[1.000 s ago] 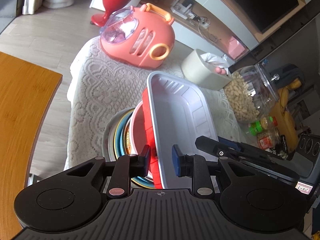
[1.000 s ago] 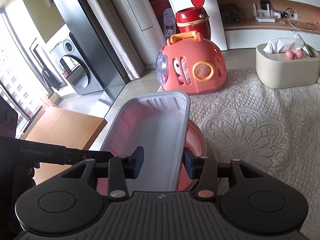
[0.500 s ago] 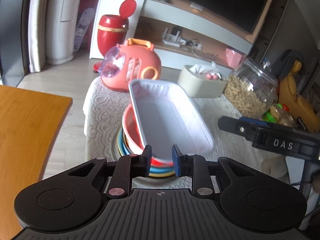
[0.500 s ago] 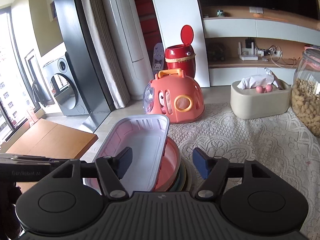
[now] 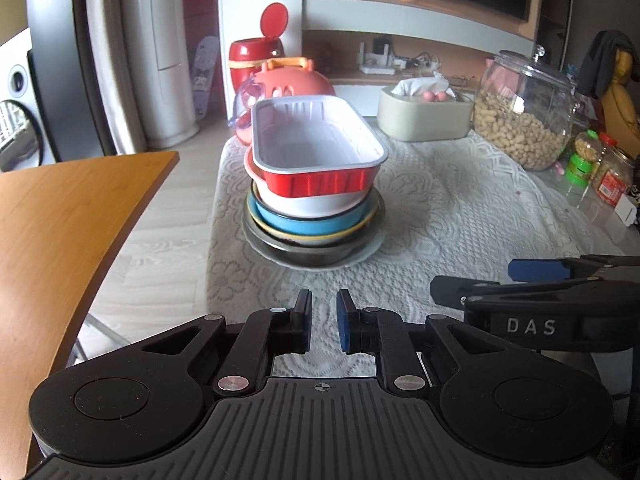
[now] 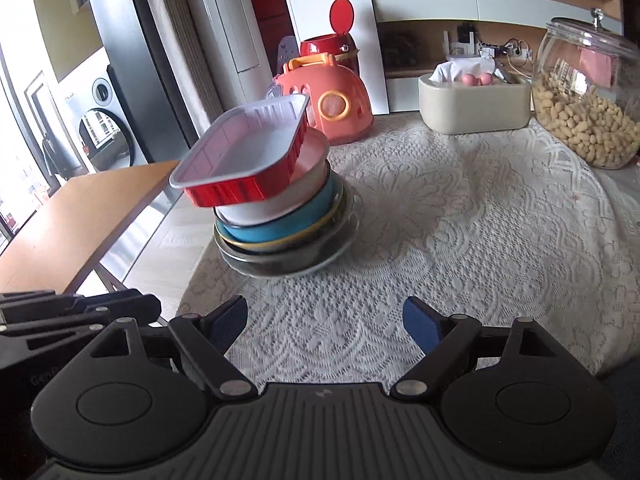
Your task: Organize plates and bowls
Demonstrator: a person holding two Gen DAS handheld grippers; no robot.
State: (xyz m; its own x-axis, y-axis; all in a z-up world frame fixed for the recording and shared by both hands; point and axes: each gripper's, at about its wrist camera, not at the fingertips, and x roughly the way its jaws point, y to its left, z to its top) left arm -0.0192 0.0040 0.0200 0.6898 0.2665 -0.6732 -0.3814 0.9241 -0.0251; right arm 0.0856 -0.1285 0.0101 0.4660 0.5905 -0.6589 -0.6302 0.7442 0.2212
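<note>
A red foil tray (image 5: 316, 152) with a white inside lies on top of a stack: a white bowl (image 5: 316, 200), a blue bowl (image 5: 312, 222), a metal bowl (image 5: 308, 254) and a white plate beneath. In the right wrist view the tray (image 6: 244, 152) sits tilted and overhangs the stack to the left. My left gripper (image 5: 323, 320) is shut on nothing, well short of the stack. My right gripper (image 6: 324, 320) is also back from the stack, its jaws opening wide with only the tablecloth between them.
A lace cloth (image 5: 460, 208) covers the table. Behind the stack stand a pink toy carrier (image 6: 332, 104), a beige tissue box (image 5: 424, 116) and a glass jar of peanuts (image 5: 528, 116). Small jars (image 5: 600, 164) sit at the right edge. A wooden table (image 5: 60, 216) lies left.
Both grippers let go of the red tray and drew back from the stack. The left jaws closed to a narrow gap; the right jaws spread wide. The tray now rests on the bowls.
</note>
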